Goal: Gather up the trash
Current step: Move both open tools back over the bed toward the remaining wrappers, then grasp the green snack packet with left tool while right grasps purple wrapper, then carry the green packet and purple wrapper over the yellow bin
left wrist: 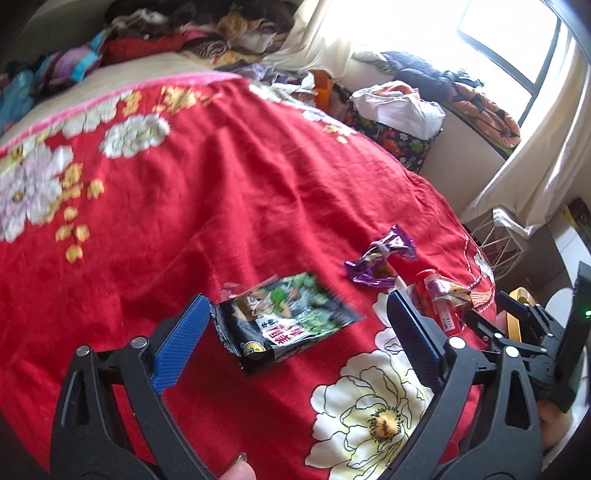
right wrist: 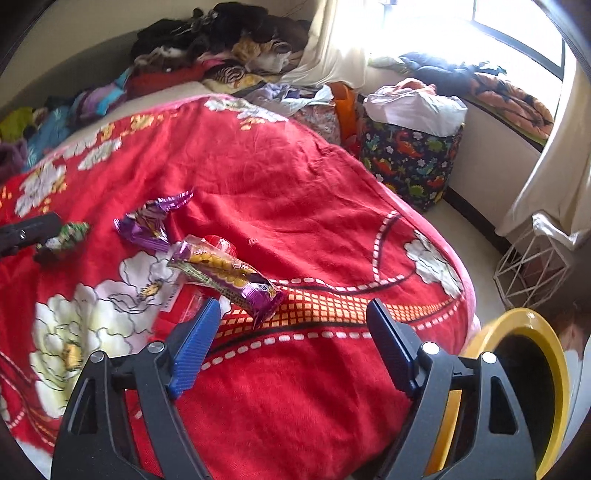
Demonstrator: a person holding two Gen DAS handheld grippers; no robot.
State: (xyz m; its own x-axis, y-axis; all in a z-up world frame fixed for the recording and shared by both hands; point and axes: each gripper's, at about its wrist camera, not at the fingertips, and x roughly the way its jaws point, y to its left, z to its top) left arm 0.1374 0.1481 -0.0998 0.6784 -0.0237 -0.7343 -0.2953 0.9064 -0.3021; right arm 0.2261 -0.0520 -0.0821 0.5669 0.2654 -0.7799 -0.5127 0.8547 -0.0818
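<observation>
Wrappers lie on a red flowered blanket (left wrist: 229,192). A black and green snack packet (left wrist: 284,317) lies between the fingers of my open left gripper (left wrist: 295,306); it also shows in the right wrist view (right wrist: 64,236). A purple wrapper (left wrist: 376,258) lies beyond it, also in the right wrist view (right wrist: 147,221). A purple and yellow snack wrapper (right wrist: 229,277) lies on a red packet (right wrist: 184,299) just ahead of my open, empty right gripper (right wrist: 295,314). The right gripper (left wrist: 517,332) shows at the left view's right edge.
A yellow-rimmed bin (right wrist: 524,373) stands on the floor by the bed's corner, under the right gripper. A white wire basket (right wrist: 532,266), a dinosaur-print bag (right wrist: 410,158), piled clothes (right wrist: 221,48) and a curtained window (right wrist: 517,22) surround the bed.
</observation>
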